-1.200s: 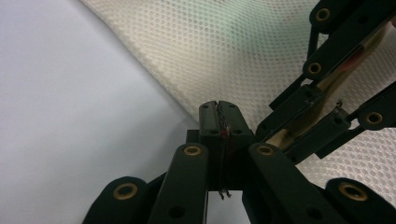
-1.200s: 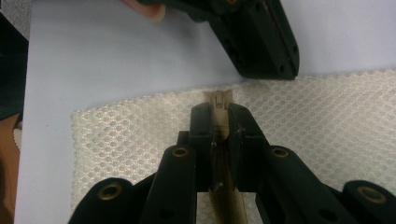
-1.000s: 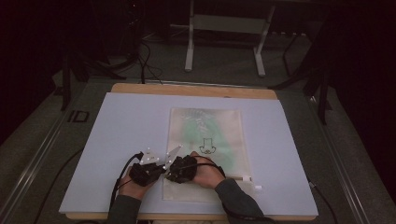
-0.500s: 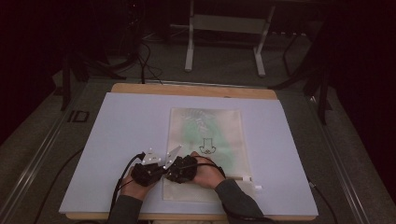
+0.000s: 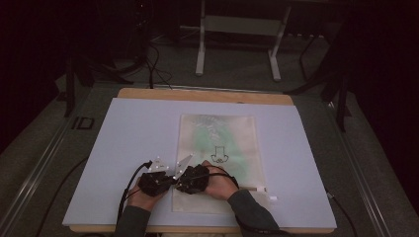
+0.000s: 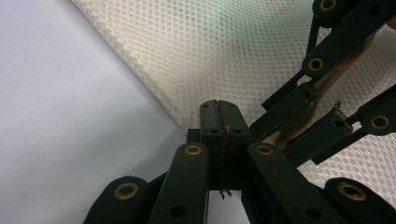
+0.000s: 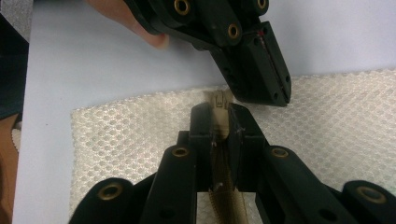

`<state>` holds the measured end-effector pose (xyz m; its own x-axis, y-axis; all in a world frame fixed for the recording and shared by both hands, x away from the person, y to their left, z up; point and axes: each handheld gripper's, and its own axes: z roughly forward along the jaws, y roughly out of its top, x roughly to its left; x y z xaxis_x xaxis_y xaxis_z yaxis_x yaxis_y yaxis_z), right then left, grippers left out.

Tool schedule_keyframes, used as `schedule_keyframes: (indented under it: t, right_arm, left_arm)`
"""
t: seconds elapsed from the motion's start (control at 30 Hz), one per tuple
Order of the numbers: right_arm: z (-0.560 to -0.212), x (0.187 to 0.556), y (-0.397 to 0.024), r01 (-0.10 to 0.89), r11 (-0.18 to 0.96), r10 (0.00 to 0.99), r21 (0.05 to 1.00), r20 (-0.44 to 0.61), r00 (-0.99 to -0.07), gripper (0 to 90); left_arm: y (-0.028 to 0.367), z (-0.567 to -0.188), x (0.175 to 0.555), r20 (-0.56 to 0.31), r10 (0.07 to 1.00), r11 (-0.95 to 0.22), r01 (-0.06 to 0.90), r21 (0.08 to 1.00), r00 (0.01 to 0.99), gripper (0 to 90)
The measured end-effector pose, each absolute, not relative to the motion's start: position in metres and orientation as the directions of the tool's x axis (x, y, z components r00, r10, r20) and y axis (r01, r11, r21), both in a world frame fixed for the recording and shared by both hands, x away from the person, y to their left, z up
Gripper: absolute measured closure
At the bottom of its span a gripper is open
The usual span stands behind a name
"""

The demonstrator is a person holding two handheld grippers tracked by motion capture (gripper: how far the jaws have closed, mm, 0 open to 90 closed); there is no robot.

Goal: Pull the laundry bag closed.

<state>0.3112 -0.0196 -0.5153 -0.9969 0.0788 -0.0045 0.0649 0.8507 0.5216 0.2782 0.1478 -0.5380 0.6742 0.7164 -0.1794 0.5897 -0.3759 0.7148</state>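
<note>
From my remote station I see a dim room, its far side and both flanks lost in near-black shadow. A grey floor surrounds the table, whose wooden edge shows along the far side under a pale blue-white sheet. Beyond it stands a light metal frame on two legs. Dark cables trail across the floor at left, near black stand legs.
</note>
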Motion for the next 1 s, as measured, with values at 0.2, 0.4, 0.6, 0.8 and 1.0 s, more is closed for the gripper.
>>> schedule_keyframes:
  t: [0.2, 0.4, 0.6, 0.8, 1.0]
  right_arm:
    - [-0.515, 0.311, -0.021, 0.063, 0.849, 0.076, 0.524, -0.003, -0.997, 82.0]
    - [-0.514, 0.309, -0.022, 0.057, 0.854, 0.076, 0.517, -0.015, -0.997, 82.1]
    - [-0.514, 0.309, -0.024, 0.050, 0.853, 0.072, 0.520, -0.023, -0.997, 82.2]
    - [-0.514, 0.310, -0.025, 0.049, 0.858, 0.068, 0.511, -0.018, -0.998, 82.4]
    - [-0.514, 0.312, -0.032, 0.058, 0.859, 0.071, 0.509, -0.007, -0.997, 82.3]
  left_arm:
    - [0.146, -0.537, 0.277, -0.163, 0.721, -0.388, 0.588, 0.709, 0.673, 89.5]
    - [0.145, -0.537, 0.277, -0.160, 0.725, -0.391, 0.591, 0.705, 0.670, 89.6]
    - [0.146, -0.537, 0.279, -0.177, 0.723, -0.383, 0.600, 0.703, 0.668, 89.6]
    - [0.145, -0.536, 0.278, -0.165, 0.725, -0.391, 0.597, 0.701, 0.669, 89.7]
    - [0.144, -0.536, 0.278, -0.161, 0.728, -0.391, 0.595, 0.702, 0.667, 89.7]
